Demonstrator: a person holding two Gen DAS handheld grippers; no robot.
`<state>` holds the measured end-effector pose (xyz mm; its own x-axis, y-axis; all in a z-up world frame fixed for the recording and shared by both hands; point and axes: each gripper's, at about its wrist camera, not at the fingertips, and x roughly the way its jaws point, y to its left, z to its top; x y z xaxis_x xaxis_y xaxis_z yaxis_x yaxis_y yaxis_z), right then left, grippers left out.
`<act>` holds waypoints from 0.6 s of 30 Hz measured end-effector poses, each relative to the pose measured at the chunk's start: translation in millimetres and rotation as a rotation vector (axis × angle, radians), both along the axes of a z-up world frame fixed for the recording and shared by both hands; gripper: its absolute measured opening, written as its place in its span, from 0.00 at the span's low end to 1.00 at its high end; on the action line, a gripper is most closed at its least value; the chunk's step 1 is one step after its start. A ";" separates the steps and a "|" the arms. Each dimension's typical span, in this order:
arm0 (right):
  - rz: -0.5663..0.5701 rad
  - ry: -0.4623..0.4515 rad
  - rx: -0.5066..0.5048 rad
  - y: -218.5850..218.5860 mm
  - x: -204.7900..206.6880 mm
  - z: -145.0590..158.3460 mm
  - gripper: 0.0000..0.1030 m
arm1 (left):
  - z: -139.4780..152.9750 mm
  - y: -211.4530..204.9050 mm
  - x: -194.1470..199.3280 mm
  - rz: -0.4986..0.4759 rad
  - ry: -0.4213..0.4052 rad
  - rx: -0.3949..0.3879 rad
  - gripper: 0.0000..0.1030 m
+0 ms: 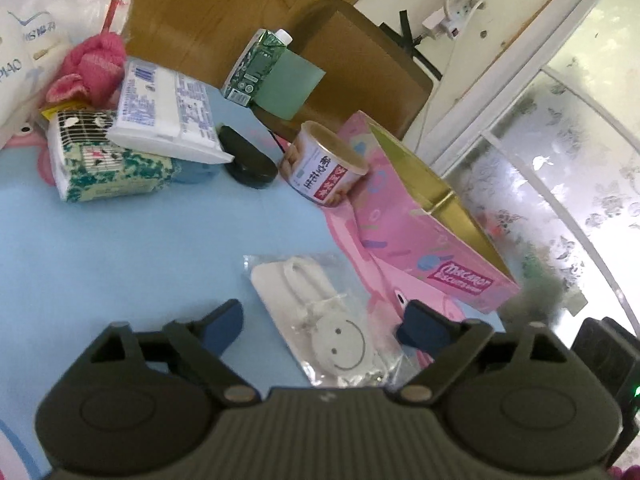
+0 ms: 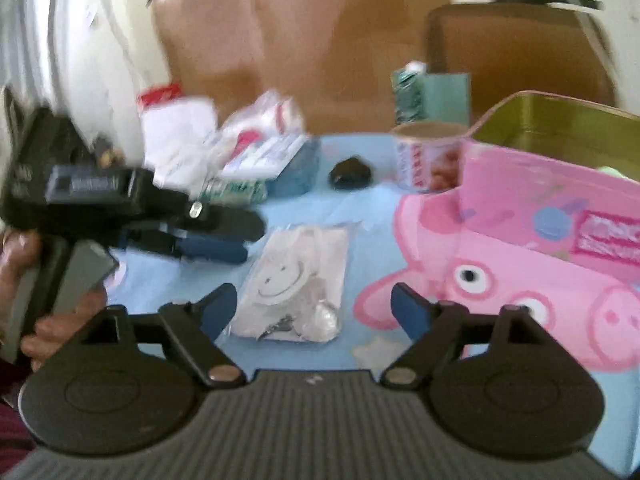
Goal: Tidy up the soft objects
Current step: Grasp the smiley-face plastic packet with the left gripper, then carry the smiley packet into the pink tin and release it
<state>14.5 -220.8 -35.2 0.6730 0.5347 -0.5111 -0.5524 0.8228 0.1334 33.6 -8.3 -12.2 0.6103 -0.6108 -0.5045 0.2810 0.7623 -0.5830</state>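
Observation:
A clear packet with a white smiley-face hook (image 1: 320, 316) lies on the light blue tablecloth (image 1: 120, 248), between the wide-open fingers of my left gripper (image 1: 320, 322), which hovers just over it. It also shows in the right wrist view (image 2: 294, 280), ahead of my open, empty right gripper (image 2: 314, 306). An open pink box (image 1: 432, 224) with a gold inside stands to the right. A pink knitted cloth (image 1: 92, 68), a white tissue pack (image 1: 168, 116) and a green patterned tissue pack (image 1: 104, 168) are piled at the far left. The left gripper (image 2: 208, 246) shows side-on in the right wrist view.
A round tin (image 1: 324, 168), a black puck-shaped object (image 1: 248, 160) and a green carton (image 1: 256, 68) stand at the back of the table. White plastic bags (image 1: 36, 32) lie far left. A brown chair (image 1: 360, 64) stands behind the table. A pink pig picture (image 2: 500, 280) is printed on the cloth.

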 end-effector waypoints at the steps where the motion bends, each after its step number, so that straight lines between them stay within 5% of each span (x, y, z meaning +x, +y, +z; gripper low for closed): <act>1: 0.013 -0.015 -0.035 7.2 2.8 -3.8 0.87 | 0.8 -6.2 -0.8 0.007 0.000 0.018 0.91; 3: 0.058 -0.066 -0.082 18.8 1.8 -7.3 0.78 | 2.7 -17.5 -0.9 -0.013 -0.007 0.046 0.83; 6: 0.037 -0.109 -0.086 25.4 0.3 -8.4 0.67 | 7.0 -30.0 -3.4 0.009 -0.024 0.111 0.82; 10: -0.007 -0.144 -0.013 6.2 -0.6 -3.0 0.51 | 25.3 -39.6 1.2 -0.066 -0.065 0.027 0.60; 18: -0.103 -0.321 0.054 -20.5 -6.8 22.5 0.33 | 76.5 -131.9 12.5 -0.278 -0.273 0.128 0.61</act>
<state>7.7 -241.4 -12.7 0.8469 0.4757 -0.2377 -0.4874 0.8731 0.0110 46.1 -140.2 64.2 0.5529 -0.7141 -0.4294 0.6179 0.6971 -0.3636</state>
